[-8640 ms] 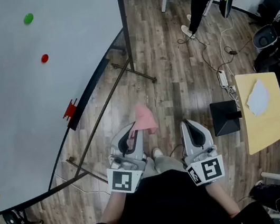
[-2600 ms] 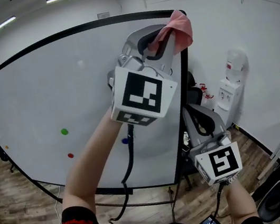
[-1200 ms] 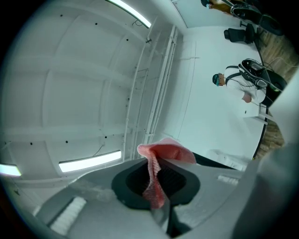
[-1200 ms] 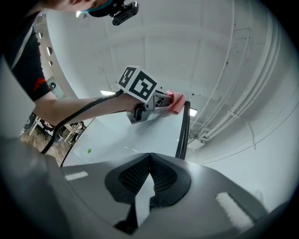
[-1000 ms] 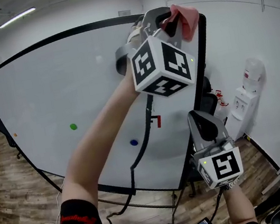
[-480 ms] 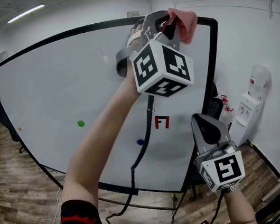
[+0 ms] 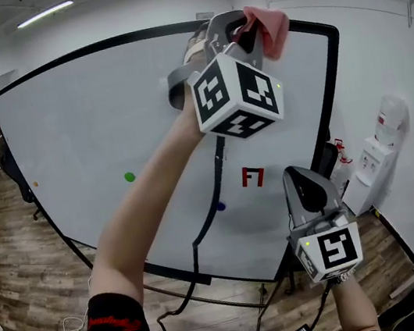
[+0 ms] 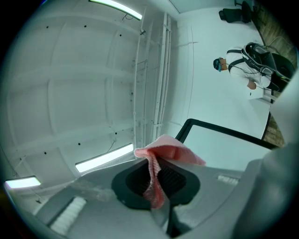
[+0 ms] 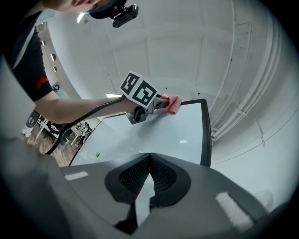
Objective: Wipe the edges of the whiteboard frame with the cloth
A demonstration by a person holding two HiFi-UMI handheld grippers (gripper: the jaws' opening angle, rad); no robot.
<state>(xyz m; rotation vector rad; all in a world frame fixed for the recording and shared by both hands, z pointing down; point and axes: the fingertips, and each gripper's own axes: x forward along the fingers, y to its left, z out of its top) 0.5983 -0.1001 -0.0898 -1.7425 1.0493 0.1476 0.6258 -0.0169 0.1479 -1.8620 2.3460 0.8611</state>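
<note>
The whiteboard's black frame (image 7: 333,91) runs along the top and down the right side. My left gripper (image 7: 244,26) is raised to the top edge, left of the upper right corner. It is shut on a pink cloth (image 7: 270,28), which sticks out past the jaw tips at the frame. In the left gripper view the cloth (image 8: 163,151) hangs pinched in my left gripper (image 8: 158,189), with the frame corner (image 8: 188,125) just beyond. My right gripper (image 7: 304,183) is held low before the board's lower right, shut with nothing in it. In the right gripper view the right gripper (image 9: 149,164) points up at the frame (image 9: 205,140).
On the board are a green magnet (image 7: 129,177), a blue magnet (image 7: 220,207), an orange dot (image 7: 34,184) and a red clip (image 7: 252,176). A water dispenser (image 7: 382,144) stands by the right wall. A black cable (image 7: 206,228) hangs from the left gripper.
Since 8.6 s ago the left arm rose from over the floor to the board's top edge. Over the last second gripper and cloth hold there, while the corner has drifted right in view.
</note>
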